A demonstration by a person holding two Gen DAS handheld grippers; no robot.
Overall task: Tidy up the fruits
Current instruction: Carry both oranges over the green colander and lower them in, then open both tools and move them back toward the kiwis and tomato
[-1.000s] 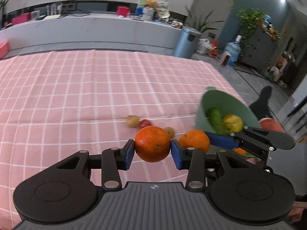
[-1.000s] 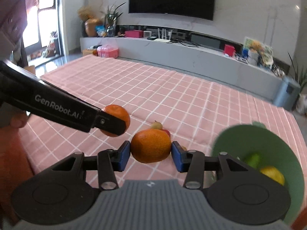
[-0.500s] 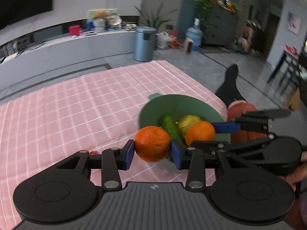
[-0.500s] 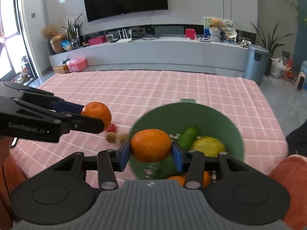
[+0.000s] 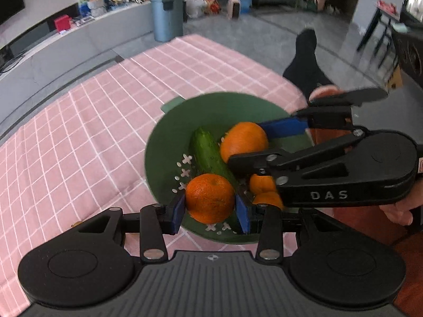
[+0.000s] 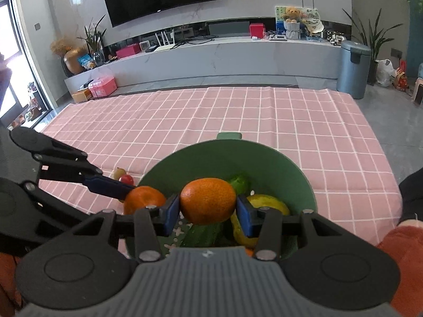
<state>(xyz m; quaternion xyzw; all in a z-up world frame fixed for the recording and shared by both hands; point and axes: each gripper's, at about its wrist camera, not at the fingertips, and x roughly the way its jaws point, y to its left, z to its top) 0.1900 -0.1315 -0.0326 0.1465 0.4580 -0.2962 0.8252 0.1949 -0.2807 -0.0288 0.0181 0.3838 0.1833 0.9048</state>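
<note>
My left gripper (image 5: 210,210) is shut on an orange (image 5: 210,198) just above the near side of the green bowl (image 5: 224,111). My right gripper (image 6: 208,208) is shut on a second orange (image 6: 208,200) over the same bowl (image 6: 224,155). In the left wrist view the right gripper (image 5: 251,145) comes in from the right with its orange (image 5: 243,141) over the bowl's middle. In the right wrist view the left gripper (image 6: 137,198) enters from the left. A cucumber (image 5: 207,153), a yellow fruit (image 6: 267,203) and two more oranges (image 5: 261,183) lie inside.
The bowl stands on a pink checked tablecloth (image 6: 238,111) near its right edge. A small yellowish fruit (image 6: 119,173) and a small red one (image 6: 126,179) lie on the cloth left of the bowl. A person's leg in a black sock (image 5: 306,60) is beyond the table edge.
Both grippers have carried their oranges sideways from above the cloth to above the bowl. The left gripper has rolled. Neither grip has changed.
</note>
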